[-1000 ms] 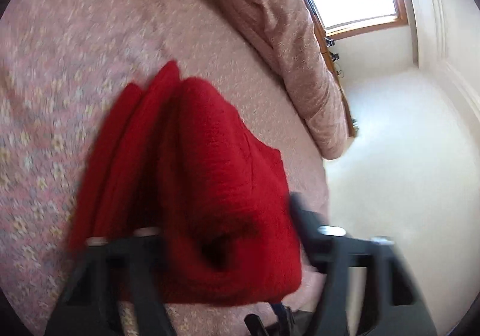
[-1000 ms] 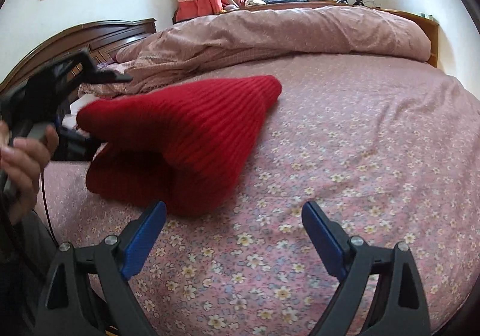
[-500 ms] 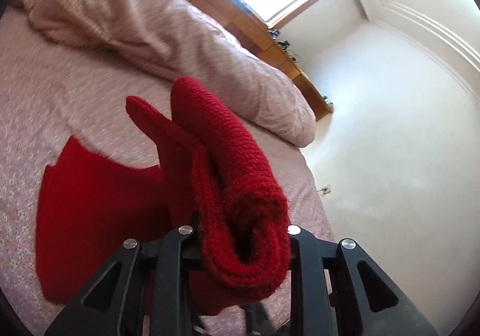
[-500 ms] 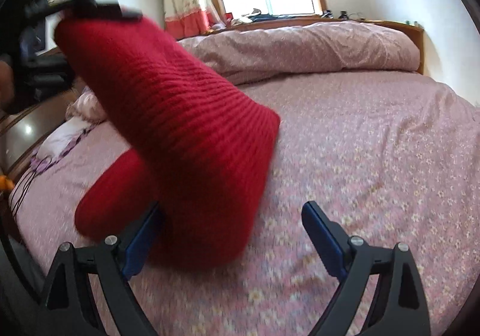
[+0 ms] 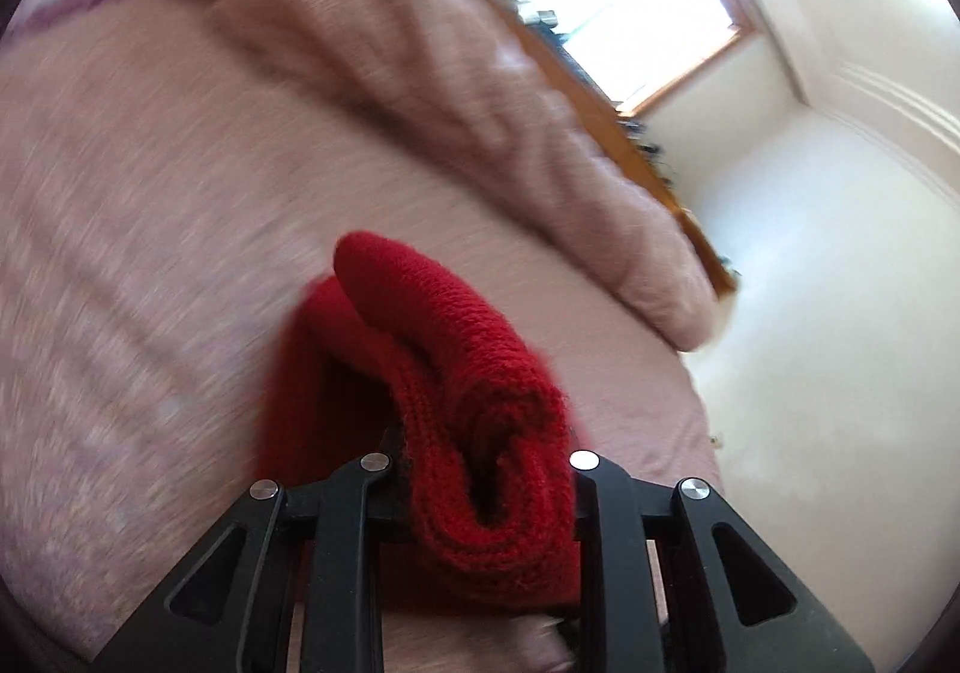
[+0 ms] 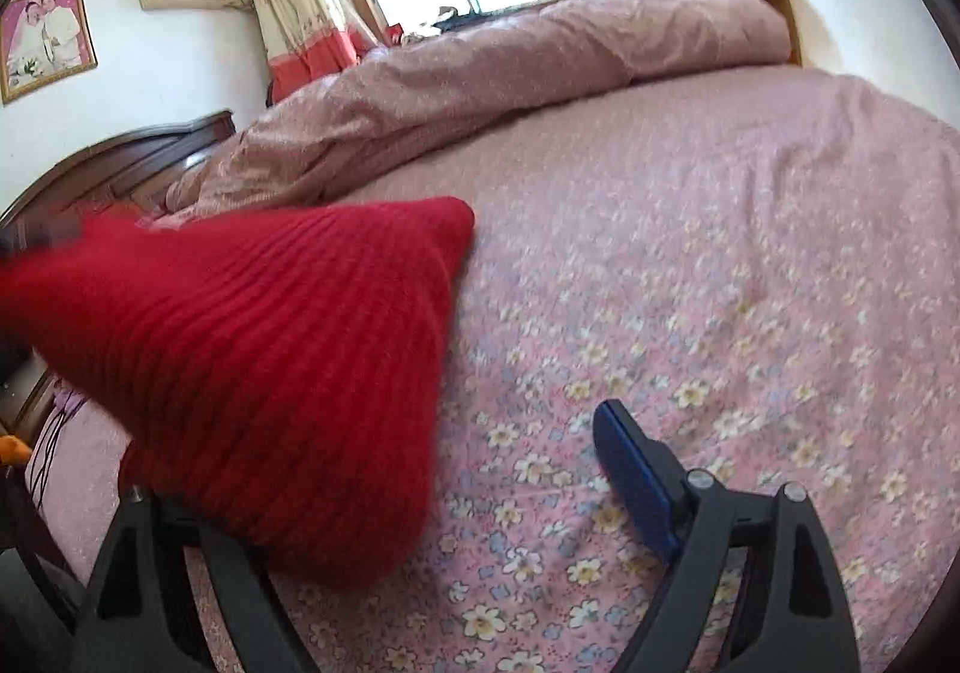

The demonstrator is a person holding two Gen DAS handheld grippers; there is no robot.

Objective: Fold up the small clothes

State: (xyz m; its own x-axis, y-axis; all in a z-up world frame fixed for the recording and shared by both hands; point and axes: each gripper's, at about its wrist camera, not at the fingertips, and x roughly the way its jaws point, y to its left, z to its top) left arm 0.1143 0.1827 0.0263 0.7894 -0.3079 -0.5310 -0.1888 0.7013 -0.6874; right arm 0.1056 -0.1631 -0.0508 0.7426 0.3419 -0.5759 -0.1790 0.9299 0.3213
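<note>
With the left gripper clamped on the bunched red knit and the right gripper closing from wide, empty, lower the fold squarely onto the bed.

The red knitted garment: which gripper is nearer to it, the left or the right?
Left. The left gripper clamps the red knitted garment; the right gripper is closing, its blue pad beside the cloth, apart.
</note>
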